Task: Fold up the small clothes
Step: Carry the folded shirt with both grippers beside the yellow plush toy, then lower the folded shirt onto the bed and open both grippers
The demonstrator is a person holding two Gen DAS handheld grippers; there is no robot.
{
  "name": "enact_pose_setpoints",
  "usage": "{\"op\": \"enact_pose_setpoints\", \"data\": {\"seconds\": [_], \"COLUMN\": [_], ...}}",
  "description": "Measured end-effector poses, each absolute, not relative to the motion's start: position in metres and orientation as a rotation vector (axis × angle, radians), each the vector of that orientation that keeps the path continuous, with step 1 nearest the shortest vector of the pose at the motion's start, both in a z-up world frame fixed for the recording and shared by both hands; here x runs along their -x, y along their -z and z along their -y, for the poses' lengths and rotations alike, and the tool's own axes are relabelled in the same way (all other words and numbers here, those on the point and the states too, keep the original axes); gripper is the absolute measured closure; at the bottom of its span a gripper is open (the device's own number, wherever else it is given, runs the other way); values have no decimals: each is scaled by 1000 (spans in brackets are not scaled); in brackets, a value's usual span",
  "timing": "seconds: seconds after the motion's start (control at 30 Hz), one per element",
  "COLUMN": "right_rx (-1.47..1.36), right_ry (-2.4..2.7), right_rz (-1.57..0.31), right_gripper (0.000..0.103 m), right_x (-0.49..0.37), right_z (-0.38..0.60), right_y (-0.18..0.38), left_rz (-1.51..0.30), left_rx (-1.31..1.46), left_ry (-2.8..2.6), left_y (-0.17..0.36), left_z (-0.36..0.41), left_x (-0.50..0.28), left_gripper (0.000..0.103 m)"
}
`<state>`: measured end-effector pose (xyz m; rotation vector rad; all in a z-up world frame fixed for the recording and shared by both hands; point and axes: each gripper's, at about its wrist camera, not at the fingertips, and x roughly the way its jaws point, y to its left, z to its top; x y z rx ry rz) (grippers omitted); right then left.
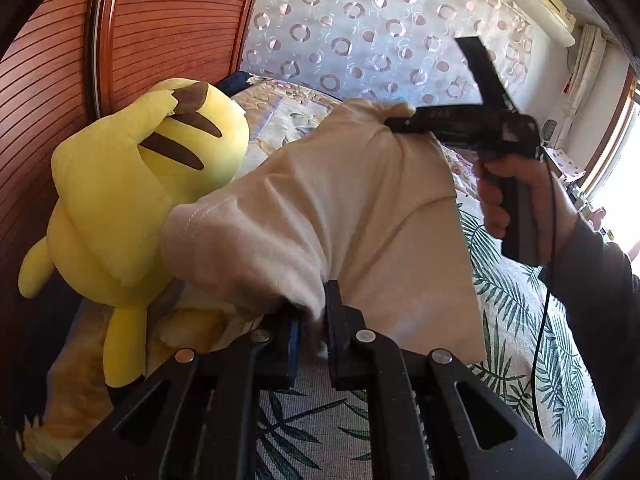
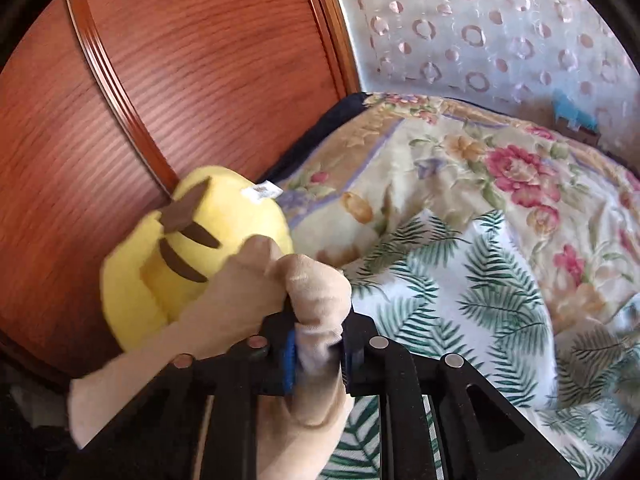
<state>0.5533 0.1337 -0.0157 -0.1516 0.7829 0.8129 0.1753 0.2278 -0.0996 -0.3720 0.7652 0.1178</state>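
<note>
The left claw [image 1: 310,336] sits low in the centre of its own view, jaws pressed tight on an edge of the beige garment [image 1: 340,208]. From that pinch the cloth rises up and across the middle of the frame, lifted clear of the bed, its stitched hem curving off to the left.

Follow the cloth to its far end at the upper right, and there is the right claw [image 1: 394,123], seen side-on, biting the top edge of the same garment. A hand [image 1: 520,204] wraps the black grip below it, a dark sleeve [image 1: 600,288] trailing off to the right edge and a thin black cable [image 1: 540,344] hanging down.

In the right wrist view, the right claw [image 2: 318,344] is pinching a bunched wad of the beige garment [image 2: 308,292] between its blue pads [image 2: 289,354], low and centre in frame. More cloth drapes down to the lower left.

Behind the garment, to the left in both views, a yellow plush toy [image 1: 132,200] with brown stripes leans against the reddish wooden headboard [image 1: 172,20]. The bed carries a palm-leaf sheet [image 2: 460,280] on the right, a floral quilt [image 2: 500,168] above it, and a curtain with ring patterns [image 1: 380,28] across the top.
</note>
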Motion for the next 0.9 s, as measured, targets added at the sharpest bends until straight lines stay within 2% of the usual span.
{"op": "enact_pose_setpoints", "data": {"seconds": [0.1,0.13,0.3,0.33,0.4,0.47,0.6,0.67,0.87,0.9], "right_rx": [209,212,223,244,292,325,355,321,292,295], "right_ry": [-739,-726,-750,-774,-822,-819,-778,-781,-746,-738], "right_rz": [-733,-689,-529,-504,-510,-530,-639,-653,-642,-633], "right_gripper": [48,47,48,64,76,76,76,76,71,71], "right_x": [-553,-550,-515,-508,-500,-496,-515,-527,-525,-519], "right_z": [-137,-134,-124,-125,-134,-141,-155,-157,-147,-142], "right_y": [22,19,-1,-1,4,14,43,46,21,17], "left_rz": [-767,-767,-780,-780,-781,-781,-767,-755,-712,-700], "left_rx": [371,369,352,349,342,326,295,273,199,189], "left_ry": [-122,-124,-138,-139,-144,-151,-159,-166,-180,-181], "left_y": [100,100,101,101,100,99,94,89,70,66], "left_z": [-228,-227,-226,-226,-225,-224,-219,-217,-205,-203], "left_x": [-175,-175,-178,-178,-178,-177,-173,-169,-156,-153], "left_gripper": [92,91,83,82,79,77,63,61,58,54]}}
